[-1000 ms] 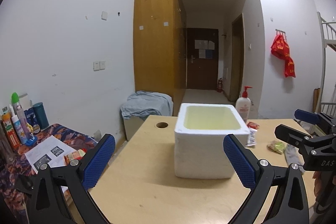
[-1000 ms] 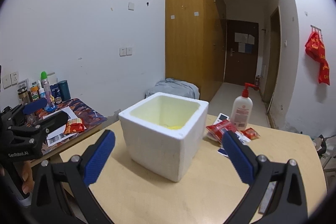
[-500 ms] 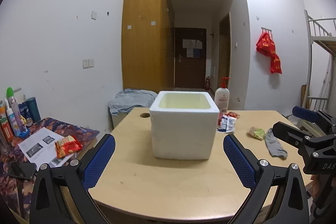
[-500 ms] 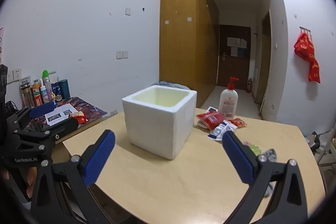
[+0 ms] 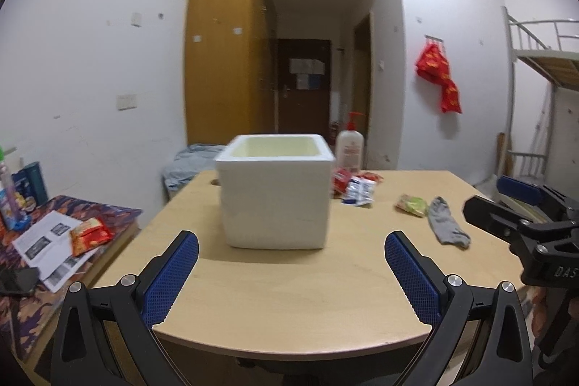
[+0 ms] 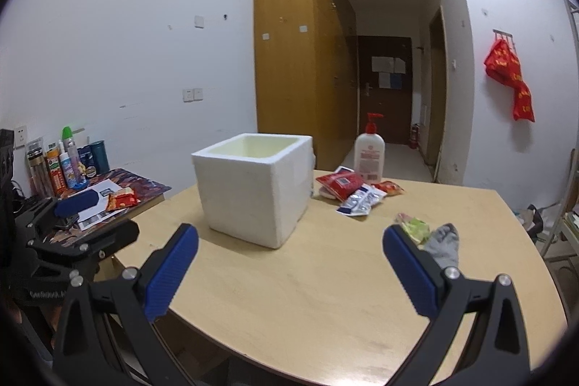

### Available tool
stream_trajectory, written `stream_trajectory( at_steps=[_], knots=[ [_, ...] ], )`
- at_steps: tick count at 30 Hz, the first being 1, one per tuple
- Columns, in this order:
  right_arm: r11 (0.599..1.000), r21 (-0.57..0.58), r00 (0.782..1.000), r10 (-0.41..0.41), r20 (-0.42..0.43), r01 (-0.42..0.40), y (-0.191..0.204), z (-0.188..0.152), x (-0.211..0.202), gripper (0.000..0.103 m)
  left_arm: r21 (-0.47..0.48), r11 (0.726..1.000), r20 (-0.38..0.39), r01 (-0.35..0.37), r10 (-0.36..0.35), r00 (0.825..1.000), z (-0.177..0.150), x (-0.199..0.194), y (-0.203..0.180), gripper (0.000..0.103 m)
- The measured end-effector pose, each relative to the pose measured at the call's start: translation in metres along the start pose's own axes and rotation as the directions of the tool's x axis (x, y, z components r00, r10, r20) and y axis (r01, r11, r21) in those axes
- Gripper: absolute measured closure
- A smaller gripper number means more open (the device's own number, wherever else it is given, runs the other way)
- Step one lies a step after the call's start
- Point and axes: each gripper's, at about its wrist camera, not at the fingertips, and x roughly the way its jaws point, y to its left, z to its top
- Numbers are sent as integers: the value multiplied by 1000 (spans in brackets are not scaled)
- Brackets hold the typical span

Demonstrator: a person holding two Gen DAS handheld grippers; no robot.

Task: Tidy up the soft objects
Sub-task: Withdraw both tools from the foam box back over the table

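Observation:
A white foam box [image 5: 275, 194] [image 6: 253, 185] stands open-topped in the middle of the wooden table [image 5: 289, 281] [image 6: 325, 277]. To its right lie a grey sock [image 5: 446, 223] [image 6: 443, 245], a green snack packet [image 5: 411, 205] [image 6: 414, 227], and red and blue-white packets [image 5: 353, 187] [image 6: 353, 192]. My left gripper [image 5: 291, 277] hangs open over the table's near edge, empty, facing the box. My right gripper [image 6: 289, 272] is open and empty too, near the front edge; its right finger overlaps the sock in view.
A lotion pump bottle [image 5: 349, 147] [image 6: 369, 152] stands behind the box. A low side table [image 5: 54, 241] at the left holds papers, a red snack bag [image 5: 88, 234] [image 6: 121, 199] and several bottles [image 6: 65, 161]. A bunk-bed ladder [image 5: 535, 104] stands at the right.
Both grippers have pulled back from the box, which looks smaller and farther now. The table's front edge, the sock and the packets have come into view. Both stay open.

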Motion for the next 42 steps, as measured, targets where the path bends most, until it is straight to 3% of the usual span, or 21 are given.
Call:
stream_trajectory(
  at_steps=[8, 12, 21, 27, 32, 38, 42],
  knots=[
    [997, 35, 997, -73, -21, 73, -30, -9, -2, 0, 22, 995, -17, 97, -97, 995, 0, 21, -29, 0],
    [991, 44, 992, -122, -27, 123, -46, -13, -8, 0, 37, 984, -34, 174, -173, 984, 1, 36, -46, 0],
    [967, 93, 971, -235, -46, 238, -83, -18, -19, 0, 73, 961, -48, 268, -265, 963, 6, 65, -85, 0],
    [949, 169, 964, -262, -53, 267, -112, -19, -20, 0, 79, 941, -66, 328, -324, 944, 9, 86, -109, 0],
    [943, 158, 956, -283, -82, 293, -122, -22, -10, 0, 88, 929, -77, 360, -354, 932, 14, 100, -122, 0],
    [943, 179, 958, -263, -114, 280, -139, -28, 1, 0, 93, 920, -78, 380, -374, 924, 20, 117, -134, 0],
    [943, 182, 955, -252, -154, 278, -154, -29, 15, 0, 93, 924, -82, 370, -363, 928, 25, 128, -140, 0]
  ],
)
